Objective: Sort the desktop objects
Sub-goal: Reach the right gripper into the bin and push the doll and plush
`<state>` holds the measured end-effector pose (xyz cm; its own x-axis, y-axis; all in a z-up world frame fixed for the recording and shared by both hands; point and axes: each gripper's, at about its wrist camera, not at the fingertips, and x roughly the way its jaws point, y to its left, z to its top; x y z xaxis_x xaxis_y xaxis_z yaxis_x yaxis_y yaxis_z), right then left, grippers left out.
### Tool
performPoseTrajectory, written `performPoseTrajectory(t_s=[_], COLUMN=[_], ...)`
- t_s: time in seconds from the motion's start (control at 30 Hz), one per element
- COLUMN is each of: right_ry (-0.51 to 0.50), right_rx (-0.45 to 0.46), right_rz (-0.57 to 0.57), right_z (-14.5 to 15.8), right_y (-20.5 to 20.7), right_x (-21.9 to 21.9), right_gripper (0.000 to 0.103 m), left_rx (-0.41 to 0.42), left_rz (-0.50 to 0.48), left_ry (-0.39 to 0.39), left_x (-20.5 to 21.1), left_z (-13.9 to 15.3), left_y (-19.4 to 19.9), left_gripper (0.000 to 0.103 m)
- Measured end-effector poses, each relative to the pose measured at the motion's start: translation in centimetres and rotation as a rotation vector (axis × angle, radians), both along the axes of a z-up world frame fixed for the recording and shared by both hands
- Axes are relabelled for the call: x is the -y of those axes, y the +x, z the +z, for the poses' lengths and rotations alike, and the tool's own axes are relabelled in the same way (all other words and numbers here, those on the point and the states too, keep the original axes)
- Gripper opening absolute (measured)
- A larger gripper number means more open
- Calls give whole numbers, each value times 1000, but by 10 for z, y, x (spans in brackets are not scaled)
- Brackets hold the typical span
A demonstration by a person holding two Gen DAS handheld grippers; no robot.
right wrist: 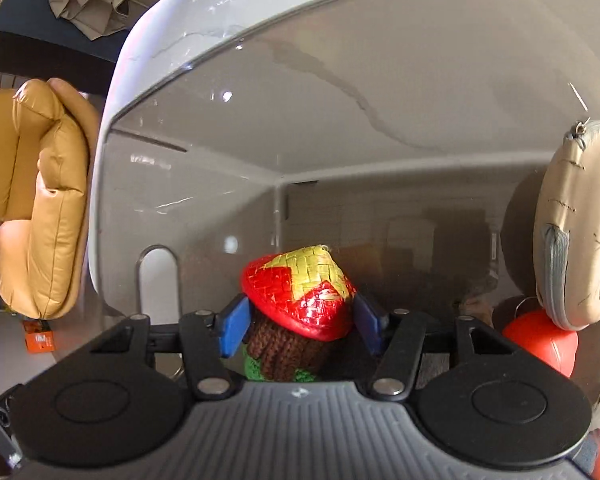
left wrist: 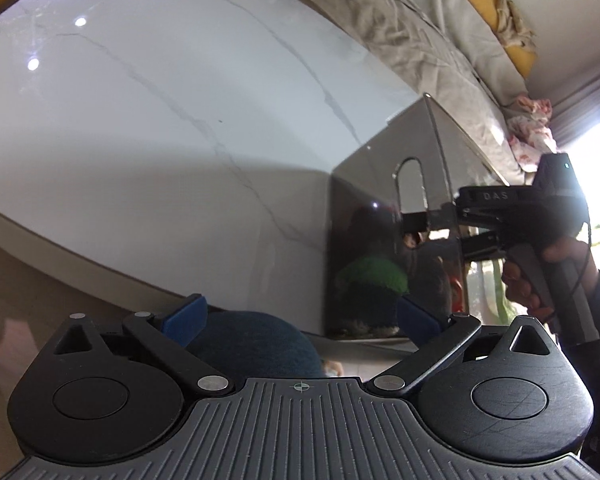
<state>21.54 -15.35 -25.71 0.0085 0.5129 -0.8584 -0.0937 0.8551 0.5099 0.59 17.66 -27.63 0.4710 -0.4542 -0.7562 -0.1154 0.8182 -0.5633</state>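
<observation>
A smoky clear box (left wrist: 364, 208) stands on the white marble table (left wrist: 140, 120). My right gripper (right wrist: 302, 330) reaches down into it. Its blue pads (right wrist: 234, 332) sit against both sides of the red and yellow woven hat of a knitted doll (right wrist: 300, 292) with brown hair and a green body. Through the box wall in the left wrist view, the right gripper (left wrist: 414, 228) shows at hat height, held by a hand (left wrist: 560, 272). My left gripper (left wrist: 302, 320) stands wide open beside the box. A dark blue fuzzy ball (left wrist: 256, 344) lies low between its jaws, with the right pad clear of it.
Inside the box (right wrist: 340, 100), a beige round zip pouch (right wrist: 576, 232) leans at the right with a red ball (right wrist: 540, 344) under it. Tan leather cushions (right wrist: 40, 200) lie past the table's edge. A sofa with a grey cover (left wrist: 420, 40) runs behind the table.
</observation>
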Motion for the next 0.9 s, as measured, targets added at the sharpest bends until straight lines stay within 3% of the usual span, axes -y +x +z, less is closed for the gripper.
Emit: performPoseTrajectory(t_s=[0.07,0.17,0.2,0.27,0.37,0.47,0.57,0.6,0.7,0.8,0.9], right_ry=[-31,-61,-99,-231,-431,-518,-481,-435,-351,-224,-196], right_rx=[39,171,236,354,407,388,327,284,205,94,29], right_rz=[43,178,246,393,569,640,601,569,430,261,203], right_z=[10,44,58,76,68,41,22,18,26,33,26], right_y=[-2,-20,-27,-44,-66,-77,-70,-64,-46,-26,-20], right_x=[-2,-9,-10,-15,-39,-59,-58,-54,-39,-13,2], right_gripper=[62,76,85,87,86,80,78,64,62,62,63], left_rx=[8,12,11,8,6,10,25,32,41,25,11], left_rz=[-17,-20,-16,-5,1,-13,-39,-42,-33,1,15], left_ry=[4,6,5,-3,-24,-30,9,28,67,48,22], left_x=[4,5,5,4,6,11,17,16,12,4,4], left_z=[3,5,5,4,2,3,9,11,15,10,5], left_y=[-1,-4,-4,-3,-1,-1,-6,-9,-16,-15,-12], left_gripper=[103,103,103,103,103,103,103,103,103,103,103])
